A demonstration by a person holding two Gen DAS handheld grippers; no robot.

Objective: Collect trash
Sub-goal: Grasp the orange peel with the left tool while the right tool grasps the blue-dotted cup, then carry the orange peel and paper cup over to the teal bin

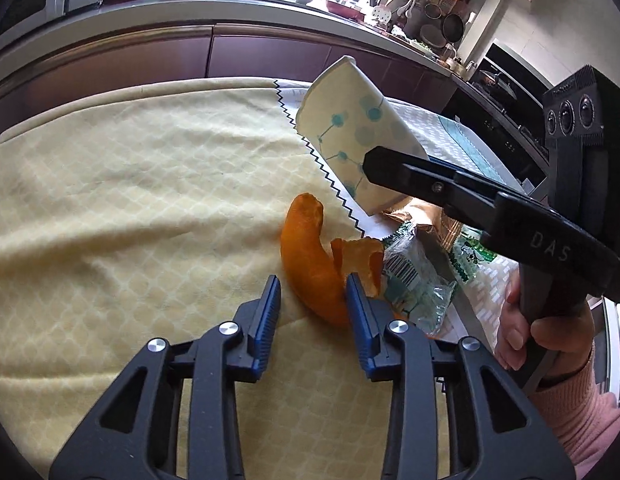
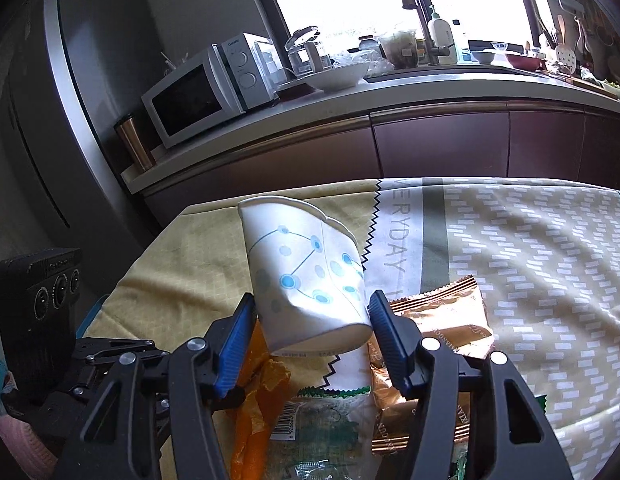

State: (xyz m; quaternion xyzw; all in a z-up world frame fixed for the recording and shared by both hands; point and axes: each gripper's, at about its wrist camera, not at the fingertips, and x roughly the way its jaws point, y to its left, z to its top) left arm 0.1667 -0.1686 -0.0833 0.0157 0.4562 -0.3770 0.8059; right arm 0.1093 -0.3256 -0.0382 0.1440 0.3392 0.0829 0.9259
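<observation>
A white paper cup (image 2: 306, 280) with blue dots is gripped near its base by my right gripper (image 2: 310, 316) and held tilted above the table; it also shows in the left wrist view (image 1: 349, 136). An orange peel (image 1: 310, 264) lies on the yellow cloth (image 1: 130, 200). My left gripper (image 1: 311, 298) is open, its jaws on either side of the peel's near end. A clear green-printed wrapper (image 1: 413, 280) and a copper foil wrapper (image 2: 433, 320) lie under the cup. The peel (image 2: 250, 432) and green wrapper (image 2: 317, 432) show low in the right wrist view.
A patterned cloth (image 2: 529, 260) covers the table's right part. Behind the table runs a kitchen counter (image 2: 349, 96) with a microwave (image 2: 198, 96), bowls and a sink tap. A fridge (image 2: 70, 100) stands at the left.
</observation>
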